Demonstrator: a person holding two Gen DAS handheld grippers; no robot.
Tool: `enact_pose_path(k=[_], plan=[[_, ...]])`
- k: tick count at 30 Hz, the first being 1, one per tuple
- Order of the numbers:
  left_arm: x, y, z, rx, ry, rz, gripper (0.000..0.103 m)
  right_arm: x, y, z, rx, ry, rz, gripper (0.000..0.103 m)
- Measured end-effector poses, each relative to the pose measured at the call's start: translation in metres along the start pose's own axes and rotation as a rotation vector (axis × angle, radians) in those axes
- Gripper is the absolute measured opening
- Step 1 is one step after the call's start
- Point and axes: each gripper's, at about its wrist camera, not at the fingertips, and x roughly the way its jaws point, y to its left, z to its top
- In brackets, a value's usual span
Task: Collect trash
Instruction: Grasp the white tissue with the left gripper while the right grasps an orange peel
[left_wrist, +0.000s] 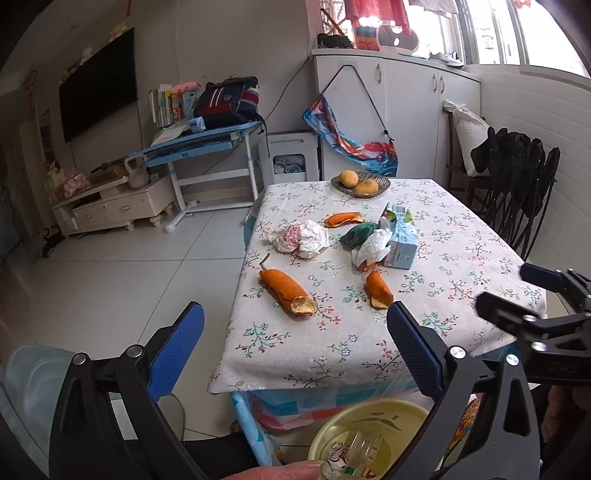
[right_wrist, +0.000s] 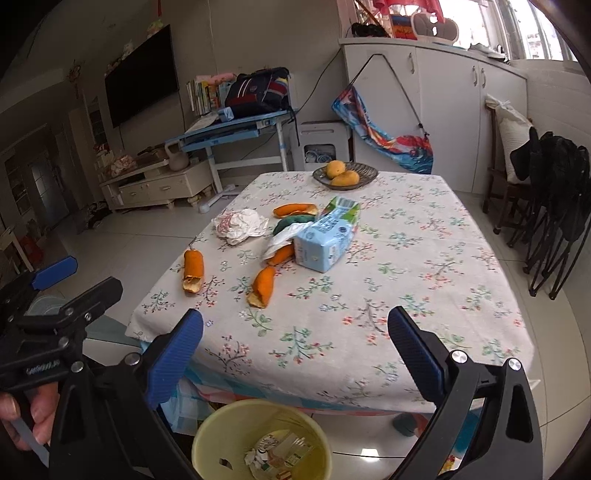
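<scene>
On the floral tablecloth lies the trash: a long orange peel (left_wrist: 286, 291) (right_wrist: 192, 271), a shorter peel (left_wrist: 377, 290) (right_wrist: 263, 286), a third peel (left_wrist: 341, 219) (right_wrist: 295, 209), crumpled paper (left_wrist: 301, 238) (right_wrist: 242, 221), a pale blue carton (left_wrist: 400, 240) (right_wrist: 327, 236) on its side, a green scrap (left_wrist: 356, 234) and a white tissue (left_wrist: 371, 247). A yellow bin (left_wrist: 373, 410) (right_wrist: 258, 406) holding wrappers stands on the floor below the near table edge. My left gripper (left_wrist: 295, 325) (right_wrist: 77, 282) and right gripper (right_wrist: 295, 325) (left_wrist: 517, 291) both hang open and empty above the bin, short of the table.
A woven bowl (left_wrist: 384, 182) (right_wrist: 365, 171) with two yellow fruits sits at the table's far end. Chairs draped with a black jacket (left_wrist: 517, 155) (right_wrist: 554, 158) stand along the right side. A pale plastic seat (left_wrist: 33, 369) is at my left. Tiled floor lies left of the table.
</scene>
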Motion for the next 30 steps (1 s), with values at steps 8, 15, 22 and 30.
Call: enact_pose_path(k=[8,15,22,30], plan=[[0.009,0.023,-0.002,-0.065,0.050,0.031,0.096,0.050,0.023,0.008,-0.016,0.075,0.030,0.096],[0.022,0.042,-0.005,-0.137,0.104,0.044,0.096,0.092,0.030,0.012,-0.035,0.141,0.003,0.084],[0.026,0.039,-0.007,-0.124,0.117,0.053,0.096,0.121,0.019,0.011,0.003,0.202,-0.008,0.073],[0.031,0.035,-0.007,-0.112,0.140,0.049,0.096,0.129,0.028,0.012,-0.060,0.195,-0.029,0.067]])
